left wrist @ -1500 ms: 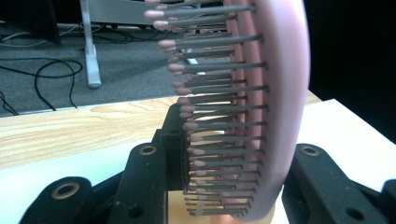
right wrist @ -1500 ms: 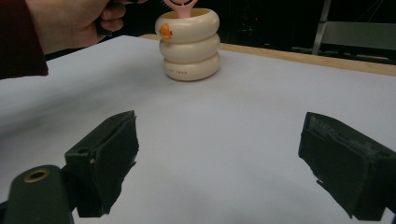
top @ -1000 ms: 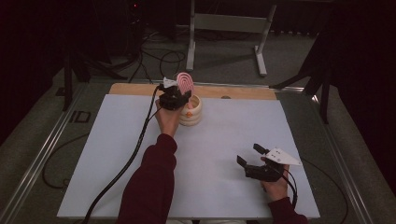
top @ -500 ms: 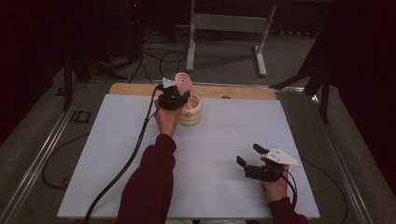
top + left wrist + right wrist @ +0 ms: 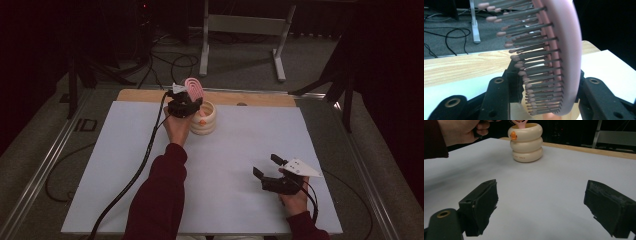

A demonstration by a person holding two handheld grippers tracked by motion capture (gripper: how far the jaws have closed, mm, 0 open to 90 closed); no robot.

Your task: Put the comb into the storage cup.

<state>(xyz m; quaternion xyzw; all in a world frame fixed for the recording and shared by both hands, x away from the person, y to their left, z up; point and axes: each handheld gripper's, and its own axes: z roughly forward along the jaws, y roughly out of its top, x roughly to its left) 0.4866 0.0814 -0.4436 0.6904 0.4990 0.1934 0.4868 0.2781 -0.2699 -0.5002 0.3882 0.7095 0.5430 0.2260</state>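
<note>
A pink hairbrush [image 5: 194, 89] stands head-up in a cream ringed holder [image 5: 206, 122] with an orange duck mark, near the table's far edge. My left gripper [image 5: 185, 105] is around the brush head. In the left gripper view the bristles [image 5: 534, 62] rest against one pad and the pink back [image 5: 569, 50] against the other; the jaws have just been opening slightly, with the brush still between them. My right gripper [image 5: 265, 165] rests low at the front right, open with nothing between its pads [image 5: 541, 202]. It faces the holder [image 5: 526, 142].
A white sheet [image 5: 240, 150] covers the table, with a wooden strip [image 5: 250, 97] along its far edge. The left gripper's black cable [image 5: 145, 155] trails down the left side. A metal stand [image 5: 240, 25] and cables lie on the floor beyond.
</note>
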